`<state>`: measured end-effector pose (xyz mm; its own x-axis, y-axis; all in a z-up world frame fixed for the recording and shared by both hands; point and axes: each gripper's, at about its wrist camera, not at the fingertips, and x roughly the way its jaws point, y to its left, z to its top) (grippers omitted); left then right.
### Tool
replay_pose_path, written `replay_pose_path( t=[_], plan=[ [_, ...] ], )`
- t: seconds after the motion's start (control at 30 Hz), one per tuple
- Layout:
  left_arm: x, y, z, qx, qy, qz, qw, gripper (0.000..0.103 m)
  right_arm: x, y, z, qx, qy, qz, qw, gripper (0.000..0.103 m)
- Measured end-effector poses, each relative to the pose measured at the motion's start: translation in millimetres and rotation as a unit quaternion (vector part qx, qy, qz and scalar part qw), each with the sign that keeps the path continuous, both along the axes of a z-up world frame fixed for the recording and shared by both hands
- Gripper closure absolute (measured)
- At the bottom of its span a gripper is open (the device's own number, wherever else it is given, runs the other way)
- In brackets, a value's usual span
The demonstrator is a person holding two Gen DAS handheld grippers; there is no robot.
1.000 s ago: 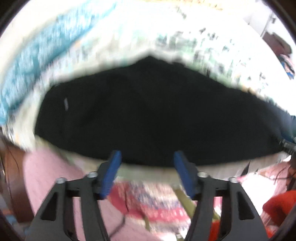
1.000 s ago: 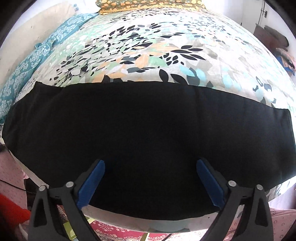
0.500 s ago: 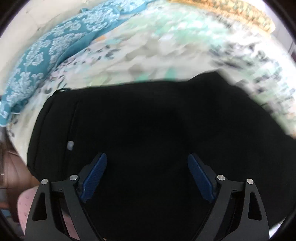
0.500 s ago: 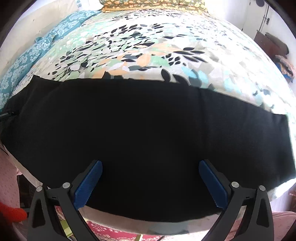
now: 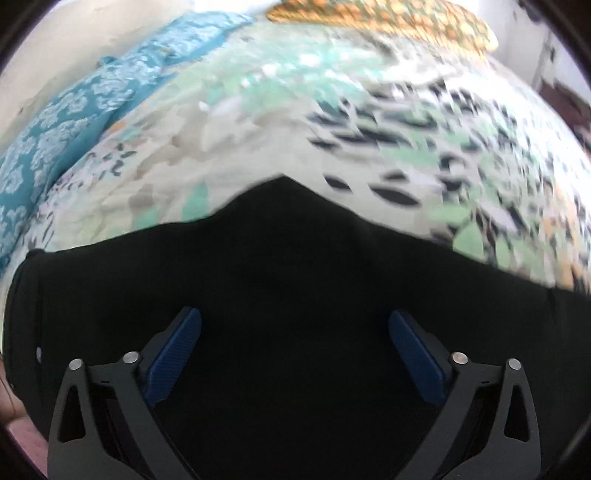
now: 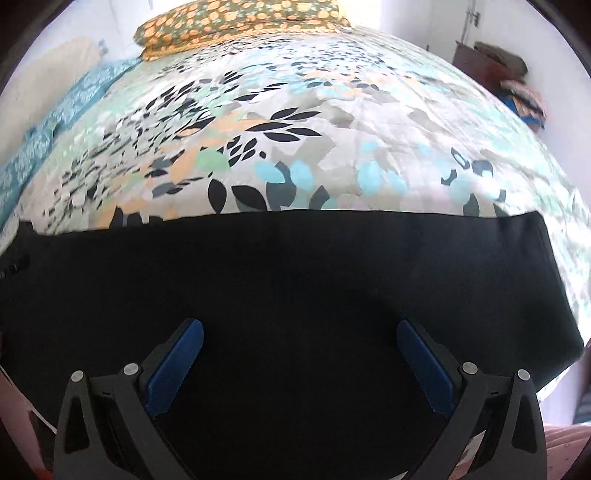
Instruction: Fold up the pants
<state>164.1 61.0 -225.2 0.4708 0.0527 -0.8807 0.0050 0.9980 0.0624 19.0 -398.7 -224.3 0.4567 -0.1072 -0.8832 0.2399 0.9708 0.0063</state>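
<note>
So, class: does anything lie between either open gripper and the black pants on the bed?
Nothing visible does. The left gripper and right gripper both hang open directly over bare black pants.

pants (image 6: 295, 280): were plain black
bedsheet (image 6: 332, 122): was leaf-printed in black, mint, peach
pillow (image 6: 240, 18): was olive, orange-spotted
tong pads (image 6: 173, 373): were blue

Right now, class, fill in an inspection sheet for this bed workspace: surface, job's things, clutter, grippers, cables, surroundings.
Surface: bed with leaf-print bedsheet.
Job's things: black pants laid flat across the near edge of the bed, already folded lengthwise.
Clutter: teal patterned cloth along the left side; orange-dotted pillow at the head.
Grippers: left gripper and right gripper both open above the pants, holding nothing.
Cables: nothing seen.
Surroundings: white walls; dark furniture with piled items, far right.
</note>
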Motion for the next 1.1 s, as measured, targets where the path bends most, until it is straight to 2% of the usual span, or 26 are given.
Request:
replay_pose_path(
  t=[0.07, 0.1, 0.17, 0.2, 0.27, 0.3, 0.37, 0.5, 0.6, 0.73, 0.87, 1.0, 1.1],
  plan=[
    [4.4, 1.5, 11.7, -0.021, -0.007, 0.005, 0.9998, 0.003, -1.0, -1.2, -1.2, 0.002, -0.002, -0.003, 1.0, 0.0],
    [7.6, 0.4, 18.8, -0.029, -0.026, 0.004, 0.9992, 0.002, -0.4, -0.8, -1.3, 0.002, -0.001, -0.004, 1.0, 0.0],
    [15.8, -2.9, 25.9, -0.024, -0.068, 0.006, 0.9974, 0.001, 1.8, -1.5, -3.1, 0.001, 0.0, -0.011, 1.0, 0.0],
    [21.5, -3.2, 21.6, -0.014, -0.075, 0.008, 0.997, 0.001, 2.1, -0.6, -3.2, 0.0, 0.0, -0.013, 1.0, 0.0],
    [36.7, -1.1, -6.1, 0.016, -0.049, 0.014, 0.9986, 0.0, 5.3, 1.6, -3.7, -0.002, 0.001, -0.019, 1.0, 0.0],
    [41.9, 2.5, -21.5, 0.006, -0.036, 0.01, 0.9993, 0.0, 7.3, 2.2, -4.5, -0.003, 0.002, -0.021, 1.0, 0.0],
    [39.3, 11.3, -15.5, -0.027, -0.053, 0.019, 0.9981, 0.0, 7.2, 2.6, -4.8, -0.005, -0.001, -0.025, 1.0, 0.0],
    [41.8, 7.7, -17.5, -0.012, -0.047, 0.022, 0.9986, 0.0, 1.5, 4.1, -5.2, -0.011, -0.021, -0.029, 0.999, 0.0],
    [39.2, 7.7, -18.5, -0.016, -0.047, 0.023, 0.9985, 0.0, -3.0, 5.3, -5.9, -0.018, -0.038, -0.029, 0.999, 0.0],
    [38.8, 7.8, -17.4, -0.015, -0.048, 0.023, 0.9985, 0.0, -0.4, 5.4, -5.2, -0.019, -0.031, -0.038, 0.999, 0.0],
    [39.6, 7.4, -17.7, -0.015, -0.047, 0.023, 0.9985, 0.0, 4.4, 7.7, -4.0, -0.022, -0.008, -0.074, 0.997, 0.0],
    [39.8, 7.7, -17.5, -0.016, -0.047, 0.023, 0.9985, 0.0, 7.6, 11.9, -2.5, -0.022, 0.015, -0.136, 0.99, 0.0],
    [39.9, 7.8, -17.5, -0.016, -0.047, 0.023, 0.9985, 0.0, 5.7, 16.5, -3.2, -0.028, 0.014, -0.162, 0.986, 0.0]
  ],
)
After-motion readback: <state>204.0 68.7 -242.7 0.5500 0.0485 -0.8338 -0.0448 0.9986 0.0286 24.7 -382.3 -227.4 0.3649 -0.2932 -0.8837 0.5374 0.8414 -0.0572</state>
